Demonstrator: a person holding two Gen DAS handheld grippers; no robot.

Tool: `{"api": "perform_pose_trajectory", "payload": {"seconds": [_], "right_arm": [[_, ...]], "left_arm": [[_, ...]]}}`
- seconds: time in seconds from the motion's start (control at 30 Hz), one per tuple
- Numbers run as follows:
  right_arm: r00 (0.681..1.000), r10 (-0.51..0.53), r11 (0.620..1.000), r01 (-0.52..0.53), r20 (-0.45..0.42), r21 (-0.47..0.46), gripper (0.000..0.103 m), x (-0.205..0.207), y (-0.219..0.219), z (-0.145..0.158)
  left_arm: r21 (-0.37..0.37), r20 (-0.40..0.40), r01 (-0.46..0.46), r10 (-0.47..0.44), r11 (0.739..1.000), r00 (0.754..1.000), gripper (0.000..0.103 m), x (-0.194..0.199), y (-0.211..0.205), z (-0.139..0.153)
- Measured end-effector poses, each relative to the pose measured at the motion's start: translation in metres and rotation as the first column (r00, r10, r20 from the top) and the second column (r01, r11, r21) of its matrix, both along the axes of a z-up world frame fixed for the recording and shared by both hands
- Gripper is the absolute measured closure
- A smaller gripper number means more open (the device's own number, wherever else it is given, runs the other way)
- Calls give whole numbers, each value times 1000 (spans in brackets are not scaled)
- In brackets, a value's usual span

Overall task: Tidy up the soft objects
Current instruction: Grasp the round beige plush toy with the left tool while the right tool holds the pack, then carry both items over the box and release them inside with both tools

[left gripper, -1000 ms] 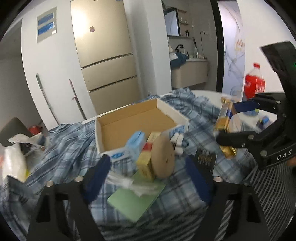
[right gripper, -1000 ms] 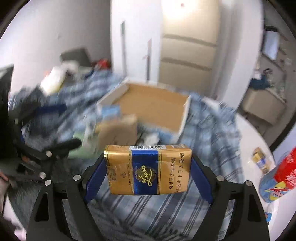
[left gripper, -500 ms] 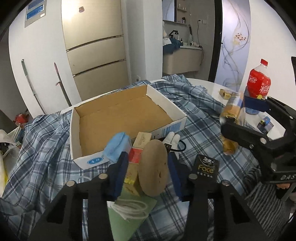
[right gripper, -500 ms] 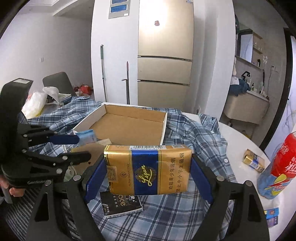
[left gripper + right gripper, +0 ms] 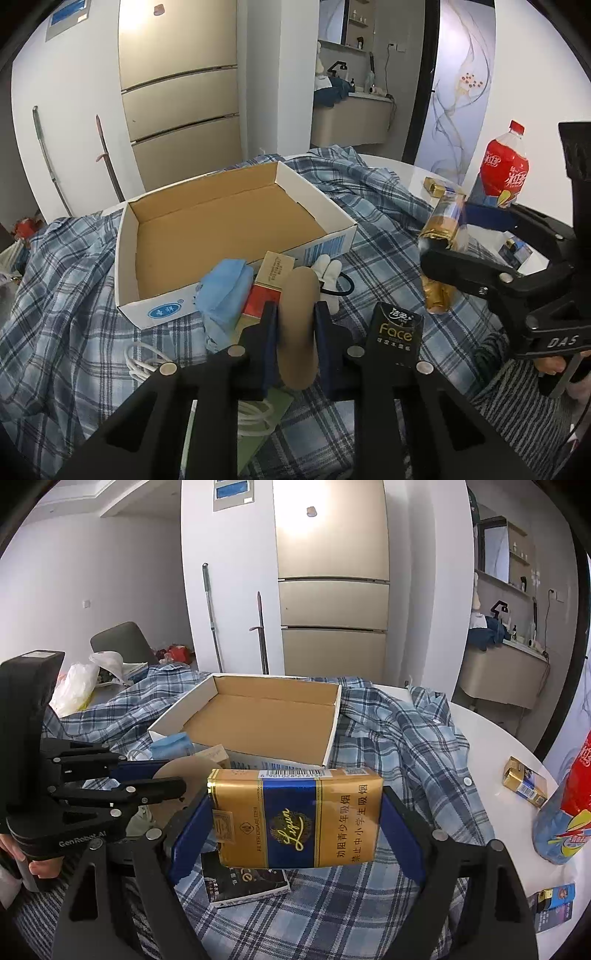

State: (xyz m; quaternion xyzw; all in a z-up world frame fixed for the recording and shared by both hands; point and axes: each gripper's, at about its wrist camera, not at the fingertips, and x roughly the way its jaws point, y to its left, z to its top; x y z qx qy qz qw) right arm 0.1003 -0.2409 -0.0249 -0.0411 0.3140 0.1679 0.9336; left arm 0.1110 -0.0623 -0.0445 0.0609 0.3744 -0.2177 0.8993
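Observation:
My left gripper [image 5: 295, 325] is shut on a tan round pad [image 5: 298, 325], held edge-on just in front of the open cardboard box [image 5: 221, 225]. It also shows in the right wrist view [image 5: 177, 779]. My right gripper [image 5: 295, 819] is shut on a gold and blue cigarette carton [image 5: 295, 819], held above the plaid cloth [image 5: 406, 746], right of the box [image 5: 266, 720]. In the left wrist view the carton [image 5: 441, 258] shows at the right. A blue face mask [image 5: 225, 288] and a small red and tan box [image 5: 267, 288] lie against the box's front wall.
A black "Face" tissue pack [image 5: 393, 336], a white cable [image 5: 144, 363] and a green sheet [image 5: 266, 417] lie on the cloth. A red drink bottle [image 5: 504, 166], a small gold pack [image 5: 524, 781] and a lighter [image 5: 554, 897] stand on the white table at right.
My left gripper closed from wide open onto the tan pad. The right gripper kept hold of the carton and stayed roughly level near the box.

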Motion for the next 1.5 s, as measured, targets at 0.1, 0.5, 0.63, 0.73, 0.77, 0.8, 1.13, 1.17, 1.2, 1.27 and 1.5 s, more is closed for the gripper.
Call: {"api": "perform_pose_trajectory", "payload": {"seconds": [0.1, 0.5, 0.63, 0.73, 0.77, 0.8, 1.13, 1.17, 1.2, 1.27, 1.5], "right_arm": [[1000, 10, 1000, -10, -9, 3, 18, 1, 0, -1], [1000, 14, 1000, -14, -27, -4, 18, 3, 2, -6], [1000, 5, 1000, -5, -9, 0, 18, 0, 0, -3], [1000, -25, 1000, 25, 14, -18, 18, -4, 1, 0], [999, -31, 999, 31, 20, -21, 18, -6, 1, 2], [999, -35, 999, 35, 25, -20, 18, -7, 1, 5], [994, -36, 999, 38, 103, -19, 18, -20, 12, 46], [992, -34, 999, 36, 119, -18, 18, -21, 15, 54], [990, -36, 999, 38, 133, -16, 18, -21, 18, 62], [985, -49, 999, 49, 165, 7, 18, -21, 22, 80], [978, -68, 997, 62, 199, 40, 18, 13, 40, 138]], "left_arm": [[-5, -5, 3, -3, 1000, 1000, 82, 0, 1, 0], [-9, 57, -5, 6, 1000, 998, 85, -11, 1, 3], [-55, 139, -27, 35, 998, 990, 86, -23, 11, 16], [-76, 192, -41, 54, 996, 980, 86, -33, 16, 25], [-79, 206, -48, 63, 996, 976, 86, -35, 18, 28], [-83, 218, -57, 74, 995, 973, 86, -39, 20, 31], [-79, 339, -167, 184, 983, 923, 86, -79, 36, 80], [-82, 351, -176, 194, 981, 916, 86, -81, 37, 88], [-87, 368, -185, 204, 979, 907, 86, -82, 38, 96], [-92, 408, -203, 223, 975, 885, 86, -85, 37, 114], [-105, 475, -245, 265, 964, 839, 86, -80, 25, 173]]}}
